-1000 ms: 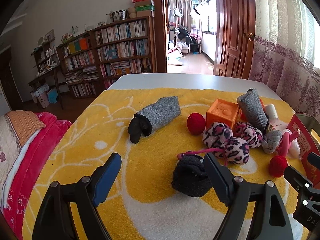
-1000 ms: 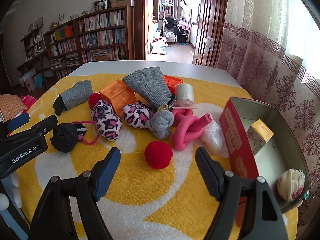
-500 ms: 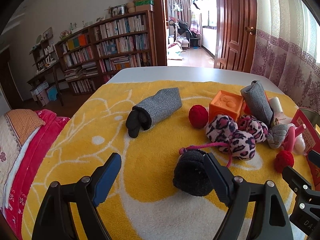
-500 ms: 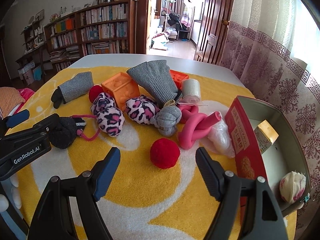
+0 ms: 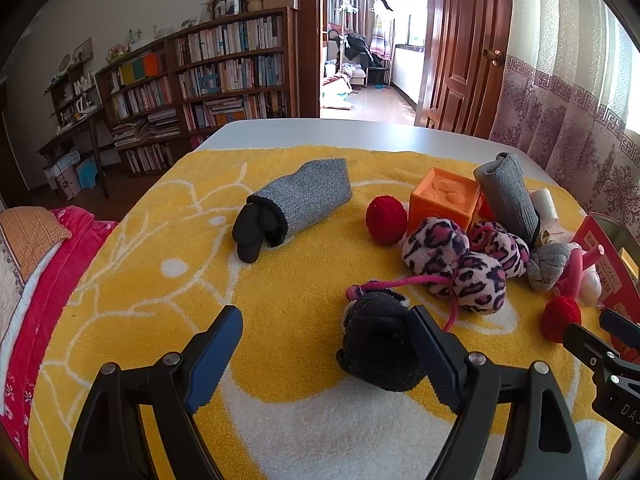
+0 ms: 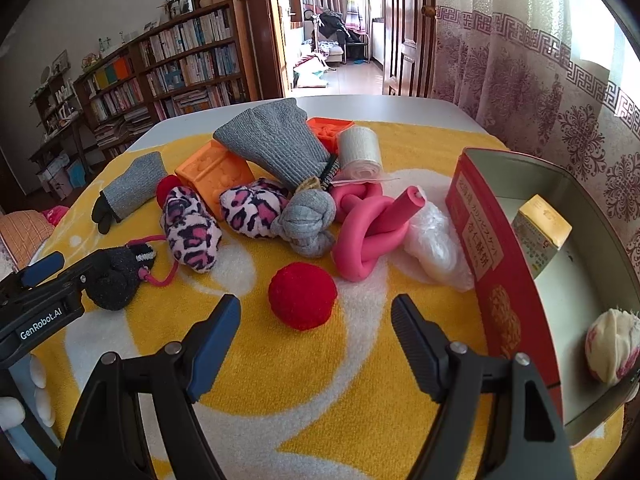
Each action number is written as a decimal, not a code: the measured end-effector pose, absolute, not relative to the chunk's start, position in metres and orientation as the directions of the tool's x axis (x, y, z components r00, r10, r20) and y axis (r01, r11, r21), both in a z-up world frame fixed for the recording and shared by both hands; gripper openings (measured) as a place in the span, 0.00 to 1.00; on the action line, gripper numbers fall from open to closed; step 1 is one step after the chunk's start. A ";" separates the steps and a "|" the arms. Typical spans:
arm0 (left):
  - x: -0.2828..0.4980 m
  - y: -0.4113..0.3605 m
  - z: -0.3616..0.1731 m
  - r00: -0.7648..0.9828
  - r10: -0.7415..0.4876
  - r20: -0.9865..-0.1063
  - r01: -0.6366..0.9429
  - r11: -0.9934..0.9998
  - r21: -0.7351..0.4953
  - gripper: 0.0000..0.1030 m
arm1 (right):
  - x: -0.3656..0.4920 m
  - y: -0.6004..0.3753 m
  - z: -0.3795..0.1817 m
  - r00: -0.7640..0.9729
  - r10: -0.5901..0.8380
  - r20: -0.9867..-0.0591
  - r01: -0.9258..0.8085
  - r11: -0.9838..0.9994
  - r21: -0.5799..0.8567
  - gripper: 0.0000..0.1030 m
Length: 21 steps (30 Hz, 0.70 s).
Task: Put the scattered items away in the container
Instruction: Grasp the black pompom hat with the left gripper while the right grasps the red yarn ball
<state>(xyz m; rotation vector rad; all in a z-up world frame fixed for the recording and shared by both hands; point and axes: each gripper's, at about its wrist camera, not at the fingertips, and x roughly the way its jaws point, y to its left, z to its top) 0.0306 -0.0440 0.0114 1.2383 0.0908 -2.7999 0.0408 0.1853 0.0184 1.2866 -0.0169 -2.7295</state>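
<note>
Both your grippers have their jaws spread wide, holding nothing. Your left gripper (image 5: 322,354) hangs low over the yellow towel (image 5: 160,288), and the black sock ball (image 5: 378,342) touches its right finger. Your right gripper (image 6: 316,340) faces the red pom-pom (image 6: 303,295) at 12 o'clock, just beyond its fingertips. You see the red tin box (image 6: 486,248) at 3 o'clock, with a small carton (image 6: 540,236) inside.

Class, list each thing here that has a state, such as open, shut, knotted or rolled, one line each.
Left claw: open, black sock ball at its right finger.
Right claw: open, empty.
Red tin: open, lidless.
Pink foam tube: knotted.
Grey sock: knotted.
Black sock ball: balled.
White bandage roll: rolled.
</note>
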 end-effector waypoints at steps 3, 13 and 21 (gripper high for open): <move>0.031 -0.042 0.008 -0.669 -0.020 -0.743 0.072 -0.997 -0.039 0.84 | 0.040 0.184 0.016 -0.628 -0.125 -0.769 0.117 -0.991 0.065 0.78; 0.021 -0.039 -0.005 -0.635 0.109 -0.765 0.008 -0.989 -0.147 0.84 | 0.036 0.187 0.010 -0.621 -0.145 -0.770 0.114 -0.989 0.095 0.78; 0.018 -0.034 -0.007 -0.623 0.252 -0.740 -0.071 -0.961 -0.267 0.44 | 0.033 0.191 0.007 -0.626 -0.166 -0.762 0.099 -0.986 0.133 0.78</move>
